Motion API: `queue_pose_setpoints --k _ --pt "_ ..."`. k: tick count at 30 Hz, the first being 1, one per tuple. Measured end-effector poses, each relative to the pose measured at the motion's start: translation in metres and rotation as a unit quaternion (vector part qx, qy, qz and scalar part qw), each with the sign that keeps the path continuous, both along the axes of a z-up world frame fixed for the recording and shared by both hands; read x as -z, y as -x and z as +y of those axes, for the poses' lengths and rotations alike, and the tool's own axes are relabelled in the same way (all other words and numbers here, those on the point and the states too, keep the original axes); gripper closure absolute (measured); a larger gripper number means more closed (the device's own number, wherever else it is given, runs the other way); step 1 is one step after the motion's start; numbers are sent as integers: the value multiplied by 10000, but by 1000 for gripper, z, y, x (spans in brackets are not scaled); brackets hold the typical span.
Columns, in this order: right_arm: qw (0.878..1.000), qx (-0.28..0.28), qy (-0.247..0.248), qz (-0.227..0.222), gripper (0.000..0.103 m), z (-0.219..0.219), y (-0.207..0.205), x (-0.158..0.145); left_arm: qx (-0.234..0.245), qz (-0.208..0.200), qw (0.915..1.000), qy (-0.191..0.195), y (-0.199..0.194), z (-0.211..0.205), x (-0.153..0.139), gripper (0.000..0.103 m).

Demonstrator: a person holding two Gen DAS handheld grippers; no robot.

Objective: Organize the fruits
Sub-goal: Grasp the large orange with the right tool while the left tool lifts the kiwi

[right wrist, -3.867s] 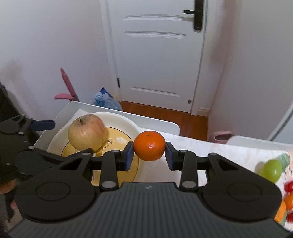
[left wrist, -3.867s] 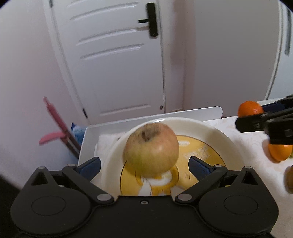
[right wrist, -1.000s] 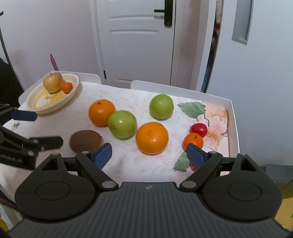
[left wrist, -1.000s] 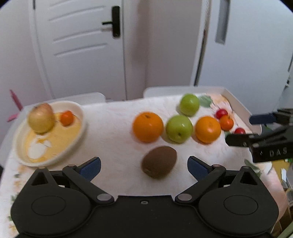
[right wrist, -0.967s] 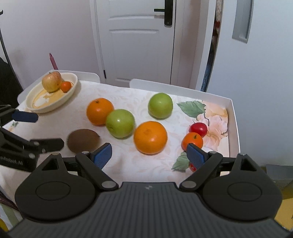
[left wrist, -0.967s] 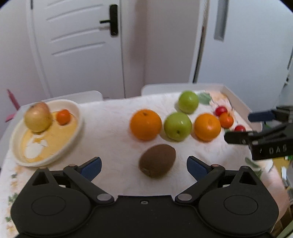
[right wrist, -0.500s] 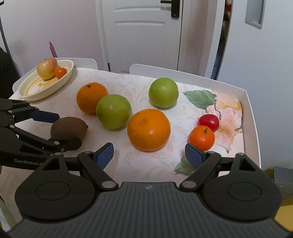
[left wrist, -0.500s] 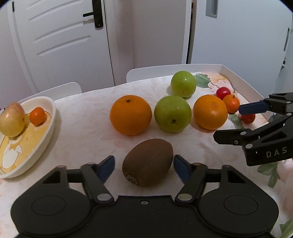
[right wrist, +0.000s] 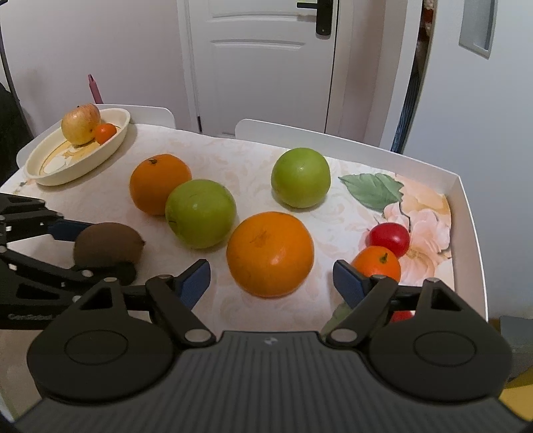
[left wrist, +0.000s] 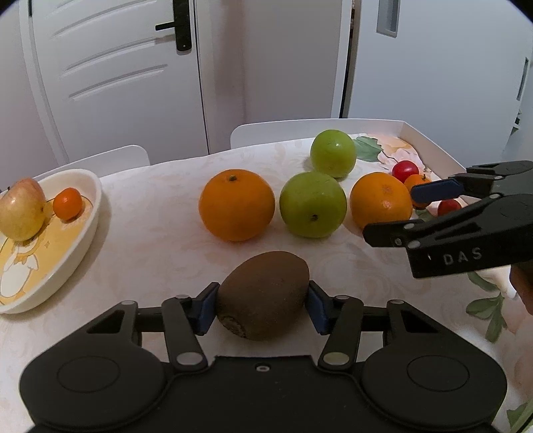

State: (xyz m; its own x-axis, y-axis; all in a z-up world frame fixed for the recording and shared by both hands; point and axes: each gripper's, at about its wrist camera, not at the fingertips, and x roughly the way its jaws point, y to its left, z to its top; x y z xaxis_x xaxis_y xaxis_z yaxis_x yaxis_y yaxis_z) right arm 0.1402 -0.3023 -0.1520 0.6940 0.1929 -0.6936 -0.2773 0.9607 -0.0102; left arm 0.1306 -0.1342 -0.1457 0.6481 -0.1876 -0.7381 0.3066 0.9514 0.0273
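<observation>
One brown kiwi (left wrist: 263,294) down on the worktop (left wrist: 160,246), pinched between the blue pads (left wrist: 204,308) of the left claw (left wrist: 261,308), one pad pressed to each flank. Seen from the right wrist view too: kiwi (right wrist: 106,244) sandwiched in the left claw (right wrist: 96,248), low at the near left of the cloth.

Just beyond the kiwi, a row of three: orange (left wrist: 236,205), green apple (left wrist: 312,208), second orange (left wrist: 381,200). Apple nearly touching the left orange; contact hard to call. Further back, another green apple (left wrist: 333,153), sitting alone.

Right claw (right wrist: 271,281) spread wide, gripping nothing, fingers straddling the near side of the second orange (right wrist: 270,253) without touching it. From the left view, right claw (left wrist: 399,213) hovering just right of that orange, jaws apart.

Off by the right rim of the white tray (right wrist: 466,206): red cherry tomato (right wrist: 389,234) and small tangerine (right wrist: 376,263), right beside each other, with another red one (left wrist: 449,207) partly hidden behind the claw.

Far left, cream dish (left wrist: 85,213) holding a yellow-red apple (left wrist: 21,213) and a little mandarin (left wrist: 67,203), snug together.

Back of shot, white panelled door (right wrist: 260,60) with a black handle (right wrist: 319,15).
</observation>
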Motion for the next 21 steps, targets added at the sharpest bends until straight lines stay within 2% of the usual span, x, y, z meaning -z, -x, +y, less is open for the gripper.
queue_pose_setpoints --k 8,9,10,13,21 --pt "9999 -72 107 -31 10 5 -8 5 -111 -43 9999 28 6 6 -4 45" --pt "9999 -70 146 -29 12 6 -9 5 -128 -53 9999 38 7 8 -5 45" --pt "9998 -68 172 -16 20 7 -10 6 -149 -63 9999 51 7 9 -6 45" --pt "9998 -68 197 68 28 7 -13 9 -211 -96 9997 91 10 12 -8 45" --pt "9999 29 101 78 30 6 -7 3 -473 -218 9984 217 21 21 -24 45"
